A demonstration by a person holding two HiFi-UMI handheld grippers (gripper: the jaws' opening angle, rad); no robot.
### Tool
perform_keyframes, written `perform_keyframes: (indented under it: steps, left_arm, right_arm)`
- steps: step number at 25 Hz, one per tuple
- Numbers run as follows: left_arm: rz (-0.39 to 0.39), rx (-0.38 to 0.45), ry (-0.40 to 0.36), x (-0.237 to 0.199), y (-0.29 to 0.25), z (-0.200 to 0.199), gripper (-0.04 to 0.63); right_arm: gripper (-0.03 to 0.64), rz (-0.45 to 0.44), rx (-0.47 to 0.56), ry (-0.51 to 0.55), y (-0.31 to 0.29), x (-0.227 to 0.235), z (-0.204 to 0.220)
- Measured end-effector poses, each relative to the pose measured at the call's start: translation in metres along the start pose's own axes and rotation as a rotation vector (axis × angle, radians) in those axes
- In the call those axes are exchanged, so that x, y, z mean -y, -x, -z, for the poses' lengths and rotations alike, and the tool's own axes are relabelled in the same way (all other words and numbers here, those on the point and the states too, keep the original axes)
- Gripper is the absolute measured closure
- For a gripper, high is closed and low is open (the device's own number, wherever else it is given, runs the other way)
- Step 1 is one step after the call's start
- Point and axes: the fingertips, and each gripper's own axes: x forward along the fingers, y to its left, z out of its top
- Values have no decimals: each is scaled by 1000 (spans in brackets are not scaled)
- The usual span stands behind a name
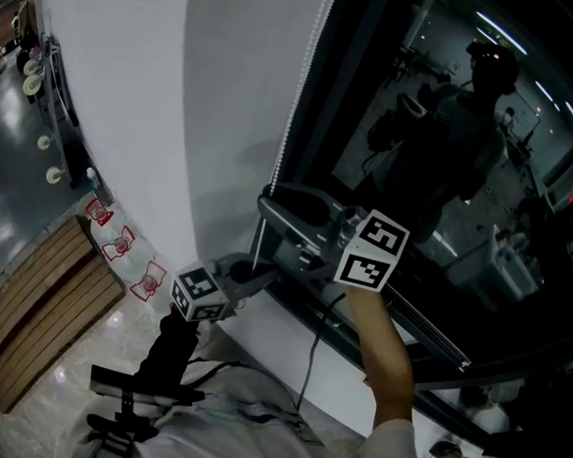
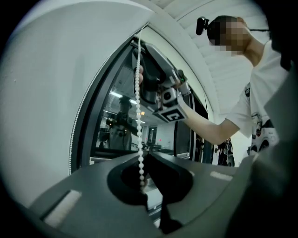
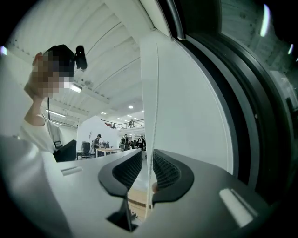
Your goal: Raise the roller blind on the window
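A white bead chain (image 1: 299, 97) hangs down the left edge of the dark window (image 1: 440, 135). My left gripper (image 1: 260, 274) is low on the chain and shut on it; in the left gripper view the beads (image 2: 138, 102) run straight down into the closed jaws of the left gripper (image 2: 142, 159). My right gripper (image 1: 269, 204) is higher up the same chain. In the right gripper view the chain (image 3: 156, 102) passes through a narrow gap in the right gripper (image 3: 148, 160), whose ridged pads stand apart from it. The blind's fabric is not visible.
A white wall (image 1: 131, 105) fills the left side. Below it are a slatted wooden bench (image 1: 40, 299) and a black stand (image 1: 130, 396) on the floor. A cable (image 1: 310, 360) hangs under the window frame. The glass reflects a person.
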Motion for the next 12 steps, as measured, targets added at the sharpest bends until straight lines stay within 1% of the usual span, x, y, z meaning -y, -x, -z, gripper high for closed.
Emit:
perform_keyframes:
  steps: [5, 12]
  left_arm:
    - [2, -6, 4, 0, 0, 4, 595]
    - [-8, 2, 8, -3, 1, 4, 595]
  right_arm:
    - [548, -22, 65, 64, -8, -1, -63]
    - [554, -48, 144, 148, -12, -7, -133]
